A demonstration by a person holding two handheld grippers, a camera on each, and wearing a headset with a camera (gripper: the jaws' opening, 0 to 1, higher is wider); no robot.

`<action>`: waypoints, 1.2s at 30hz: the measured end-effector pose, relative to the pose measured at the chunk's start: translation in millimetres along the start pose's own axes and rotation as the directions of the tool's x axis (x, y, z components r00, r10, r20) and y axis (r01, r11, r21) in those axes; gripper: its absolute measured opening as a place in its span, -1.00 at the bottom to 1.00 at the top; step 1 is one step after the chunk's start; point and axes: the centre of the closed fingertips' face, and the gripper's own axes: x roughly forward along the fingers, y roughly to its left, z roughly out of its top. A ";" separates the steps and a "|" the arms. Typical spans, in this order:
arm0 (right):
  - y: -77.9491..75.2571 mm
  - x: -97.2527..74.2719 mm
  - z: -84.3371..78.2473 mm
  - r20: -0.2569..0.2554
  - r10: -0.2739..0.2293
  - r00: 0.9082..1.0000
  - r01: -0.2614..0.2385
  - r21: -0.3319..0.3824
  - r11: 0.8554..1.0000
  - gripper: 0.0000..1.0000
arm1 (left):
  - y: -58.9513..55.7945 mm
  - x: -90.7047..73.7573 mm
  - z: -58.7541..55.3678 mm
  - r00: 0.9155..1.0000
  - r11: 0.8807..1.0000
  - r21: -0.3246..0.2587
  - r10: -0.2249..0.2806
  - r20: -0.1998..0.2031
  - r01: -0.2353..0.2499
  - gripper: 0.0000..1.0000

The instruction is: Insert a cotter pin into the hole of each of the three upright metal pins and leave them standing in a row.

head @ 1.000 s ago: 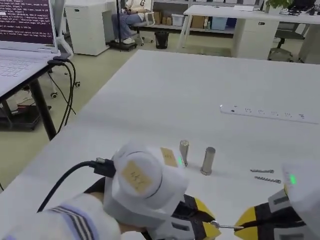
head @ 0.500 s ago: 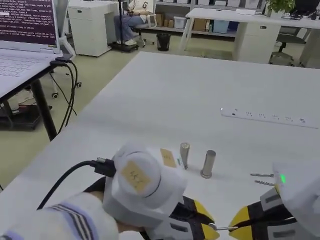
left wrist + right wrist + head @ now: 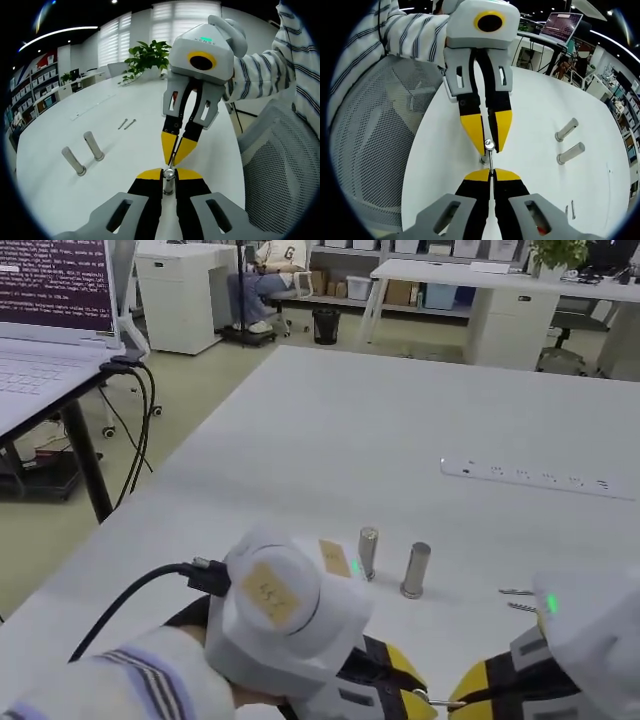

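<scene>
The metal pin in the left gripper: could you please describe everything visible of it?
The metal pin is a short silvery cylinder with a rounded top, upright on the white table, clamped between the yellow-tipped jaws of the left gripper. A cotter pin in the right gripper meets its top; whether it is in a hole is unclear.

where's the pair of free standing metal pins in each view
Head view: standing pins lower centre.
Left gripper view: standing pins left of centre.
Right gripper view: standing pins at right, sideways in the picture.
Shared landmark: loose cotter pins lying near them.
</scene>
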 end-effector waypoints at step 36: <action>2.2 0.9 13.3 0.067 -0.029 0.997 0.027 0.028 0.999 -1.00 | -1.2 1.2 -1.5 1.000 0.999 0.028 0.017 -0.018 -0.016 -0.89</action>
